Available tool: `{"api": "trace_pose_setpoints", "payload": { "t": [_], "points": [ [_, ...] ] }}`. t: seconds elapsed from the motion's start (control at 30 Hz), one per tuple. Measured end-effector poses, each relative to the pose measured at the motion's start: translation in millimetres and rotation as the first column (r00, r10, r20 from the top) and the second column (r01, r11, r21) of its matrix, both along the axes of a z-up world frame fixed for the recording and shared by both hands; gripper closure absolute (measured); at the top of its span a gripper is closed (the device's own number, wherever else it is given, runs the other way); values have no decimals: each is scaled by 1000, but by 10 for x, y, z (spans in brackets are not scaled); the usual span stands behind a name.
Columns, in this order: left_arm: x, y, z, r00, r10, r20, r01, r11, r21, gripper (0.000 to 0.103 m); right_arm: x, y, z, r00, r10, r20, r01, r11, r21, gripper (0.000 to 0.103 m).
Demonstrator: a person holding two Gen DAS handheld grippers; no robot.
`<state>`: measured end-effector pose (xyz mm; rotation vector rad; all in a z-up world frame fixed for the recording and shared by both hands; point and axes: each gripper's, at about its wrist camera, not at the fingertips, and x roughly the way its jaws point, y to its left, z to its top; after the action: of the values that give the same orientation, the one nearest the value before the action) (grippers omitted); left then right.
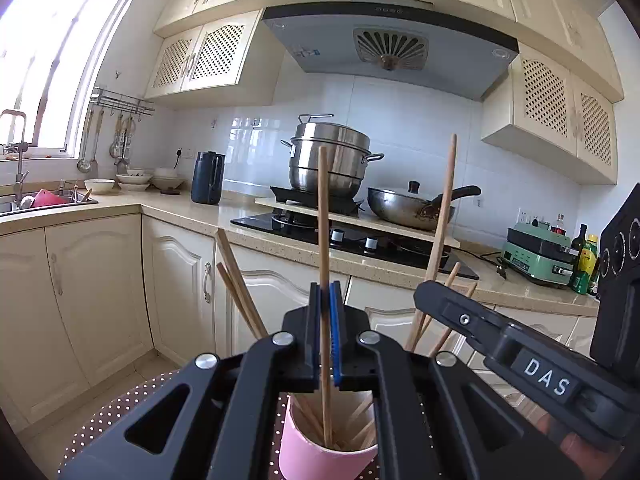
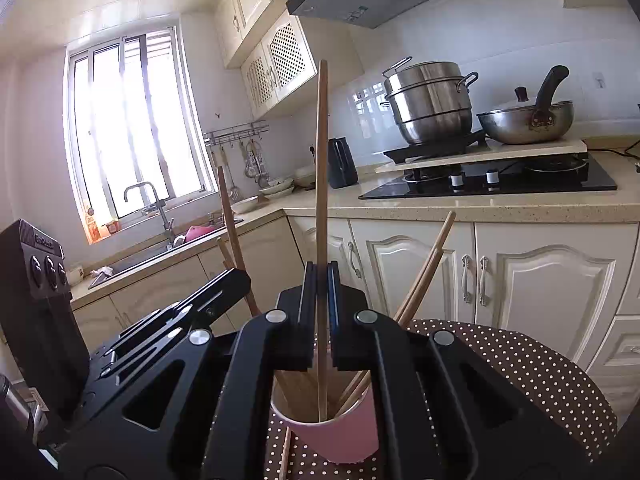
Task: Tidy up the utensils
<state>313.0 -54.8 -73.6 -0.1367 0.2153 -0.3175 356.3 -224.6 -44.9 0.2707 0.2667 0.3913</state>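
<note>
- Left gripper (image 1: 326, 292) clamped on a single wooden chopstick (image 1: 323, 216), jaws narrow, blue pads pressed to the stick.
- That chopstick upright, lower end down inside the pink cup (image 1: 320, 456) directly below the jaws.
- Right gripper (image 2: 321, 280) likewise closed on its own chopstick (image 2: 321, 168), held upright, tip reaching into the same pink cup (image 2: 340, 440).
- Cup standing on a brown tablecloth with white dots (image 2: 520, 368); several more chopsticks (image 2: 424, 264) leaning out of it at angles.
- One loose chopstick (image 2: 285, 456) lying flat on the cloth just beside the cup's base, seen from the right wrist.
- Both grippers close together over the cup; right gripper body visible at the edge of the left wrist view.
- Background: kitchen counter with hob, steel steamer pot (image 1: 332, 160), wok (image 1: 408, 204), dark kettle (image 1: 207, 178), sink (image 1: 44, 200) under a bright window.
</note>
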Motion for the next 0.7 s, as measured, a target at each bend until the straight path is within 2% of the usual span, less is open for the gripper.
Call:
{"api": "trace_pose_setpoints", "payload": {
  "t": [0.4,0.53,0.6,0.67,0.7],
  "points": [
    [-57,35,-77,999,-4,-44,5,1000,15,98,-20,50,-98,999,9,-33,-10,1000,-18,97],
    [-82,10,-64,999,2,-46,0,999,48,97,-12,61,-109,999,15,-42,-16,1000,-22,97],
    [-104,9,-56,999,-2,-50,5,999,53,93,-24,67,-113,999,15,-41,-16,1000,-23,97],
    [-133,5,-38,999,9,-43,-7,998,58,79,-22,65,-118,999,16,-46,-17,1000,-22,97],
    [-155,14,-33,999,16,-37,-14,998,60,79,-23,66,-119,999,16,-47,-17,1000,-23,97]
  ]
}}
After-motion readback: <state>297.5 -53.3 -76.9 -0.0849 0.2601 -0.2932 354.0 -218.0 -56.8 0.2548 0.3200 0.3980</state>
